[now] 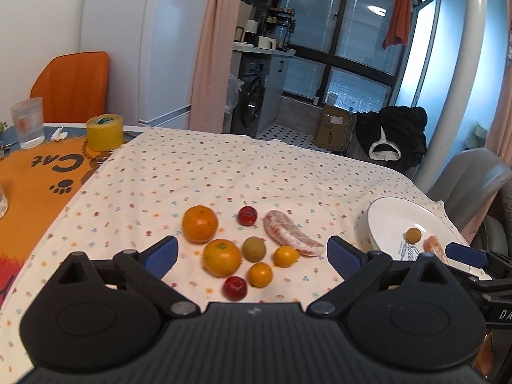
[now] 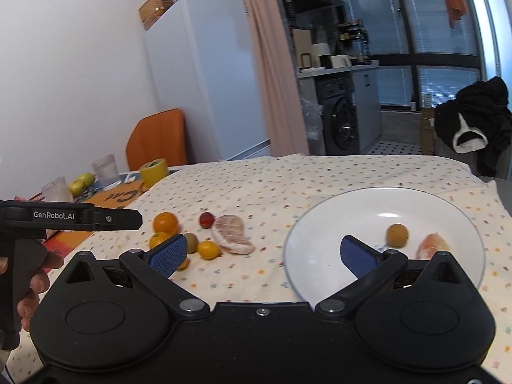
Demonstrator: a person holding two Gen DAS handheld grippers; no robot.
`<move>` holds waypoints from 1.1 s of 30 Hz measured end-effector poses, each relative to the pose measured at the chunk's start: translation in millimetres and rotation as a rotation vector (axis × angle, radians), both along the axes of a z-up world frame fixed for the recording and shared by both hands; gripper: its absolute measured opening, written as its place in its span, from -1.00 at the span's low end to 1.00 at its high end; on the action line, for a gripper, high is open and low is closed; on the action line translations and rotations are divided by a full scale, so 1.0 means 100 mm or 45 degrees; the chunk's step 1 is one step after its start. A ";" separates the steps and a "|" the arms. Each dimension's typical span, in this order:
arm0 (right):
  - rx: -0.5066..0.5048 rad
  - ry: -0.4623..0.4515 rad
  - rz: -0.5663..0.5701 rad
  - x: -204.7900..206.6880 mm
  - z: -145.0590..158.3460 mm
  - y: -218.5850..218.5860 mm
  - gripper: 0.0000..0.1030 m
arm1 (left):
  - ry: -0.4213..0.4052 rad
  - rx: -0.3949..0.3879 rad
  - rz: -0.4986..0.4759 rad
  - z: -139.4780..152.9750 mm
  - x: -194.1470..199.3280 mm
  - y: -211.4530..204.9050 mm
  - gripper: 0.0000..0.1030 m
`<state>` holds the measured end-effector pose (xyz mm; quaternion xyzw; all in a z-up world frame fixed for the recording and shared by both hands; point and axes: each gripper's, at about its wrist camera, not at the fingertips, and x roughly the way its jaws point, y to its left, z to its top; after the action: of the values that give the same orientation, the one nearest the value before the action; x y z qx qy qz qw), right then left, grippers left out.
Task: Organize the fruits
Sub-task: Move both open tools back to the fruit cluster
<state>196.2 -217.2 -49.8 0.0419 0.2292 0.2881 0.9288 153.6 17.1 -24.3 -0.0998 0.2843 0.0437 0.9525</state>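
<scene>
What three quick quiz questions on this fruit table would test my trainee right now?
1. True or false: the white plate already holds two pieces of fruit.
2. Which lies right of the peeled pomelo segment in the left wrist view? A) the yellow tape roll B) the white plate C) the water glass
3. Fill in: both the left gripper and the right gripper are ____.

Key
1. True: a small brown fruit and an orange-pink segment lie on it.
2. B
3. Open, and neither holds anything.
</scene>
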 end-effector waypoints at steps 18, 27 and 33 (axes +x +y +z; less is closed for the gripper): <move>-0.039 0.031 0.103 0.11 -0.05 0.30 1.00 | 0.049 -0.014 0.079 -0.13 -0.19 0.31 0.91; -0.020 0.049 0.257 0.19 -0.08 0.49 0.93 | 0.056 -0.024 0.094 -0.25 -0.15 0.35 0.75; -0.067 0.088 0.315 0.30 -0.12 0.63 0.51 | 0.101 -0.067 0.049 -0.39 -0.02 0.29 0.25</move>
<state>226.3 -154.7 -62.3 -0.0011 0.2720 0.3927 0.8785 151.7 46.5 -63.5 -0.1285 0.3209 0.0586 0.9365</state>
